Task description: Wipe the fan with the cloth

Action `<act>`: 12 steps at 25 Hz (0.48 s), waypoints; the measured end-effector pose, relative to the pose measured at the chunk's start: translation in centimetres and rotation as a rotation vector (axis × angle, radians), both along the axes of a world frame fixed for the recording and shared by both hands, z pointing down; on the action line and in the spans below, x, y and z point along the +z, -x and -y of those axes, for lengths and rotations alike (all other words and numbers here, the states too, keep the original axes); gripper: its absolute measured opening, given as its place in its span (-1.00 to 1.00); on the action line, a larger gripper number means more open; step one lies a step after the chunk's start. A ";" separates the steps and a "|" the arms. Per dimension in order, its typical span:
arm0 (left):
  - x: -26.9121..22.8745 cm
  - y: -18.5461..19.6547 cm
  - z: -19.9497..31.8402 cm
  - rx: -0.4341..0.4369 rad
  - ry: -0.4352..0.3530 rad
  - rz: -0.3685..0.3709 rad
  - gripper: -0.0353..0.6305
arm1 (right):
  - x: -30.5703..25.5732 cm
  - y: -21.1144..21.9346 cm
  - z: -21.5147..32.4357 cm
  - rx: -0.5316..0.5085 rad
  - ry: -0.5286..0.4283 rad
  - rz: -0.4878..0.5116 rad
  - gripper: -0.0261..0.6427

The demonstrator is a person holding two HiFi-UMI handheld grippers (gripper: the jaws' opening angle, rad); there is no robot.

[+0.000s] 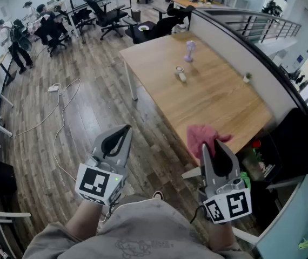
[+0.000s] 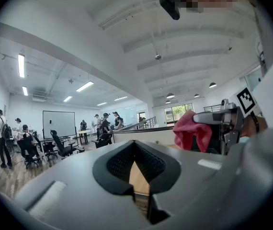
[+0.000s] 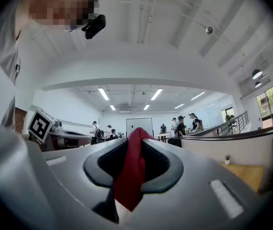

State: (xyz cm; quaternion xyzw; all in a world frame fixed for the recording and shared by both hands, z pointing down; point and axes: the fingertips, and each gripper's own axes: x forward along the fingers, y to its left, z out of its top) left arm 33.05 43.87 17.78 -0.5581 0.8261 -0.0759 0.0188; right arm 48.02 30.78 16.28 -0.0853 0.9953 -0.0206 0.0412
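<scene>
Left gripper [image 1: 125,131]: jaws pressed together on nothing, held level over the floor, short of the table.
Right gripper [image 1: 208,149]: its 2 jaws are clamped on a fold of the pink cloth [image 1: 200,135], with the rest bunched out past the tips.
Fan [image 1: 189,50]: a small lilac one, upright towards the far end of the wooden table [image 1: 224,104] and well apart from both grippers. I'd say no wiping has begun.
Risk, tipping: the fan looks light and top-heavy. A sideways push from the cloth with nothing steadying the base would likely knock it over.
Risk, neighbours: a small pale object [image 1: 181,74] lies near the fan, and a sweeping pass could send it off.
Risk, grip: only a narrow fold is pinched, so dragging it across the fan might pull the cloth free.
Risk, footing: a white cable [image 1: 62,109] trails on the floor to the left.
Writing: none readable. The marker cubes [image 1: 97,183] carry black-and-white square patterns only, and the shirt print is too faint.
</scene>
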 end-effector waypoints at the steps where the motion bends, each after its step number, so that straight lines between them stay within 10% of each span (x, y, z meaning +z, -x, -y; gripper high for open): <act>1: 0.0 -0.1 0.2 0.004 0.002 0.001 -0.89 | -0.1 -0.1 0.2 -0.008 0.018 0.007 -0.64; 12: 0.5 -0.7 1.0 -0.010 0.000 -0.014 -0.89 | 0.9 -0.3 1.3 -0.038 0.060 -0.016 -0.64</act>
